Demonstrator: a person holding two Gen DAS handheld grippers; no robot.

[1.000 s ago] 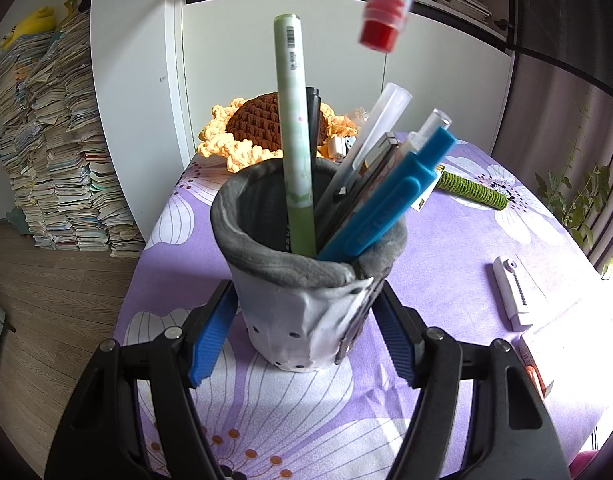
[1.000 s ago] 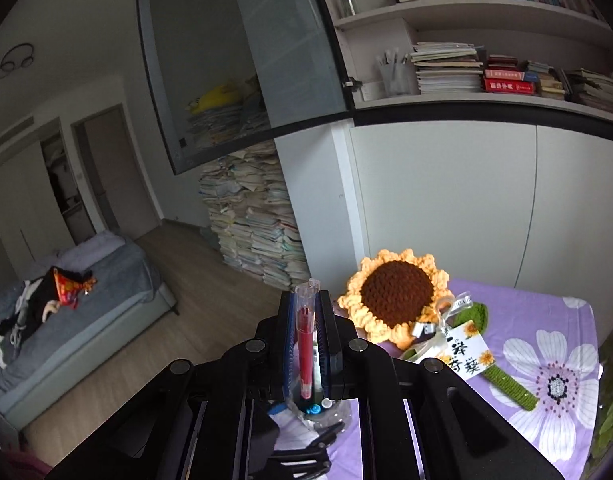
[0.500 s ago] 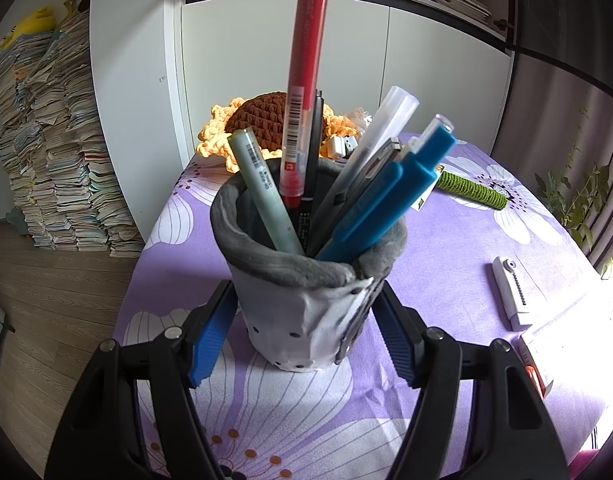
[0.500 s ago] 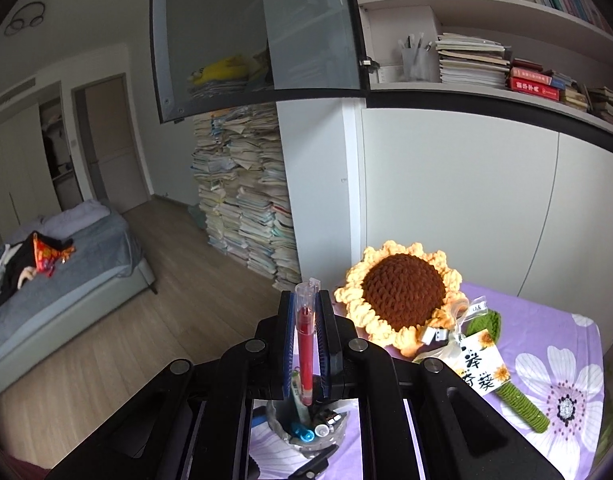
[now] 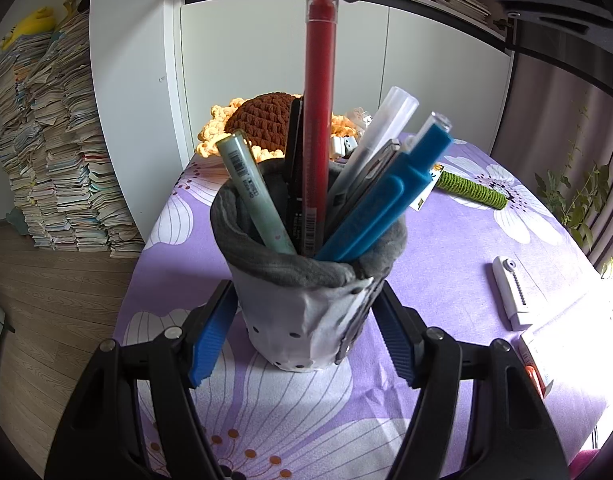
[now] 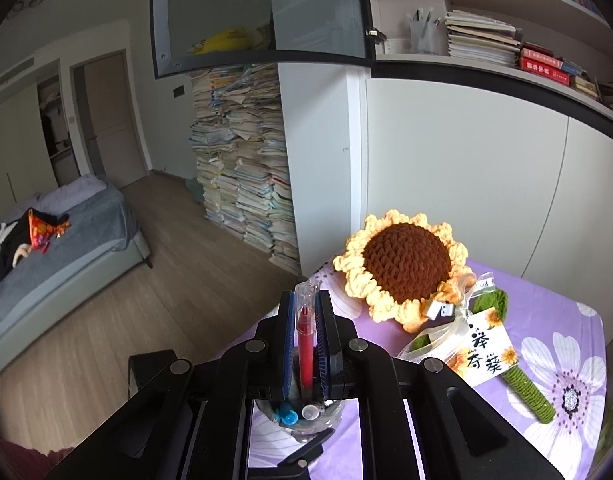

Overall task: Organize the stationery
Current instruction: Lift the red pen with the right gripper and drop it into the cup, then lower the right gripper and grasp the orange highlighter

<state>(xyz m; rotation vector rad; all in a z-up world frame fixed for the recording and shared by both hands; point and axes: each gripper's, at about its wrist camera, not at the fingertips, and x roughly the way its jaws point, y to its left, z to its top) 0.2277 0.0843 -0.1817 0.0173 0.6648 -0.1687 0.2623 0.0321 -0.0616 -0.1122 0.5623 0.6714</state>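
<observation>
A grey-and-white fabric pen holder [image 5: 302, 316] stands on the purple flowered tablecloth, holding a pale green pen [image 5: 252, 188], a black pen, blue pens [image 5: 386, 208] and a clear one. My left gripper [image 5: 302, 328] is shut on the holder, its blue pads against both sides. My right gripper [image 6: 305, 344] is shut on a red pen [image 5: 318, 128], held upright with its lower end down inside the holder. The right wrist view shows the red pen [image 6: 305, 348] between the pads, with the holder [image 6: 298, 416] directly below.
A crocheted sunflower [image 6: 406, 264] with a green stem and paper tag lies behind the holder. A white stapler-like item [image 5: 510, 292] lies at the right. The table's left edge drops to the wooden floor, with tall book stacks [image 5: 54, 152] beyond.
The right gripper has lowered the red pen from above the holder down into it. The green pen has tipped over to the left. The left gripper has kept its hold.
</observation>
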